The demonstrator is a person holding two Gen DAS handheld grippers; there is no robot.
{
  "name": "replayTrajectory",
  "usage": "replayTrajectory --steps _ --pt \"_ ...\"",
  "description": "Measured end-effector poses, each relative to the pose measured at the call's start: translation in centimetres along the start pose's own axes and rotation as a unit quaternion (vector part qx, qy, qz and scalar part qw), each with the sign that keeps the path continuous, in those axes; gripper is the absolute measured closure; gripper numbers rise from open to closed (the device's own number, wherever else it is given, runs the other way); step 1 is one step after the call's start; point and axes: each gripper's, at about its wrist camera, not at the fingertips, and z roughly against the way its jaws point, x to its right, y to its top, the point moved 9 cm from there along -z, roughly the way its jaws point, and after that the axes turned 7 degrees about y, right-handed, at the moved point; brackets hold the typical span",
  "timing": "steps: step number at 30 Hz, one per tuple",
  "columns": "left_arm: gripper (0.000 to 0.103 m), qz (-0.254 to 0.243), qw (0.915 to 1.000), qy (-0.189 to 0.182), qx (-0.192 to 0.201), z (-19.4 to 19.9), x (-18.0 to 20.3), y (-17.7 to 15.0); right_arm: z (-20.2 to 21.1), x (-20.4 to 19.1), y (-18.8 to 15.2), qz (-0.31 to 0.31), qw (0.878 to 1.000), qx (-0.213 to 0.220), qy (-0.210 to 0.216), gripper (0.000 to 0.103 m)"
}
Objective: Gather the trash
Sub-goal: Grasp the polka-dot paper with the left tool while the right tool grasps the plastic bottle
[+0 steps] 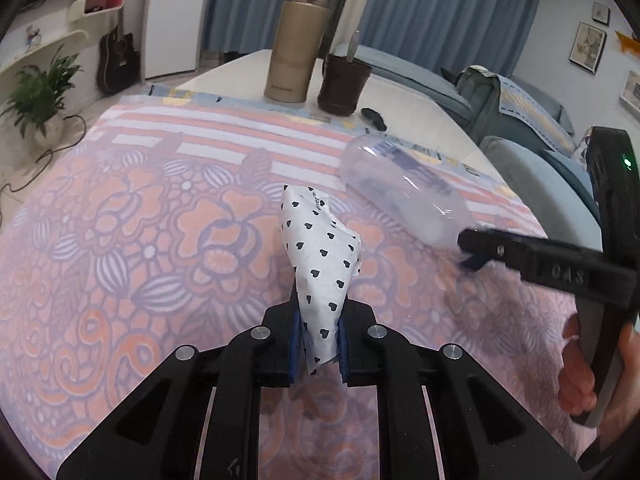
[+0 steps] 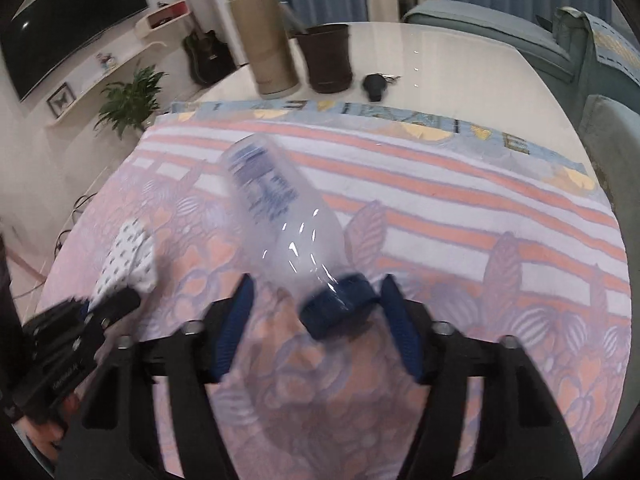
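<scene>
Two trash items: one crumpled white heart-print paper wrapper, one clear plastic bottle with blue cap. Left gripper jaws clamp the wrapper, pointing away. Right gripper jaws stand wide, not gripping; the bottle's cap end sits between them, base pointing away.

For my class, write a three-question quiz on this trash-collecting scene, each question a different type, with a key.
1. True or false: the left tongs are shut on the heart-print wrapper.
2. Which end of the plastic bottle lies between the pads of the right tongs? A. base B. blue cap C. label
3. Name the two containers standing on the bare white table beyond the patterned cloth.

Key: 1 true. 2 B; the pads do not yet press on it. 3 the tan canister and the dark pot.
</scene>
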Motion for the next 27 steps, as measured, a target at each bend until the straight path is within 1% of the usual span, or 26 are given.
replayTrajectory --steps 3,4,6,8,9,10,13,14,18,20,21,22,23,27 --pt "0.09 -0.001 0.9999 -0.004 0.011 0.5 0.1 0.1 0.3 -2.1 -0.9 0.001 0.999 -0.007 0.045 0.055" --pt "0.09 -0.001 0.9999 -0.006 0.012 0.5 0.2 0.1 0.3 -2.8 -1.0 0.006 0.999 -0.007 0.053 0.055" --pt "0.09 0.002 0.9999 -0.01 0.012 0.6 0.1 0.0 -0.2 -3.5 -0.9 0.011 0.999 -0.011 0.047 0.055" --pt "0.09 0.005 0.9999 -0.011 0.01 0.6 0.0 -0.1 -1.0 -3.3 -0.4 -0.002 0.999 -0.018 0.036 0.043" --pt "0.09 0.005 0.9999 -0.012 0.011 0.5 0.0 0.0 -1.5 -2.7 0.1 -0.026 0.999 -0.019 0.025 0.03" --pt "0.09 0.005 0.9998 -0.014 0.011 0.5 0.0 0.0 -1.7 -2.0 0.5 -0.046 0.999 -0.015 0.019 0.026" --pt "0.09 0.001 0.9998 -0.016 0.011 0.3 0.1 0.1 -2.3 -0.8 2.0 -0.095 0.995 0.002 0.026 0.026" --pt "0.09 0.0 0.9998 -0.017 0.011 0.4 0.2 0.1 -2.8 -0.4 2.4 -0.108 0.994 0.003 0.019 0.026" --pt "0.09 0.001 0.9997 -0.022 0.01 0.3 0.1 0.1 -4.4 -0.1 3.4 -0.13 0.992 -0.002 0.003 0.026" --pt "0.09 -0.001 0.9996 -0.026 0.012 0.2 0.2 0.2 -5.0 -0.1 3.6 -0.129 0.991 -0.005 -0.019 0.026" --pt "0.09 -0.003 0.9996 -0.027 0.013 0.2 0.2 0.3 -5.1 -0.2 3.5 -0.126 0.992 -0.005 -0.025 0.031" --pt "0.09 -0.004 0.9995 -0.027 0.014 0.3 0.2 0.3 -5.3 -0.2 3.6 -0.121 0.992 -0.005 -0.035 0.043" --pt "0.09 -0.005 0.9995 -0.026 0.016 0.3 0.2 0.4 -5.3 -0.3 3.6 -0.116 0.992 -0.006 -0.041 0.05" --pt "0.09 -0.009 0.9993 -0.029 0.021 0.4 0.3 0.5 -3.9 -0.4 2.7 -0.102 0.994 -0.004 -0.046 0.05"
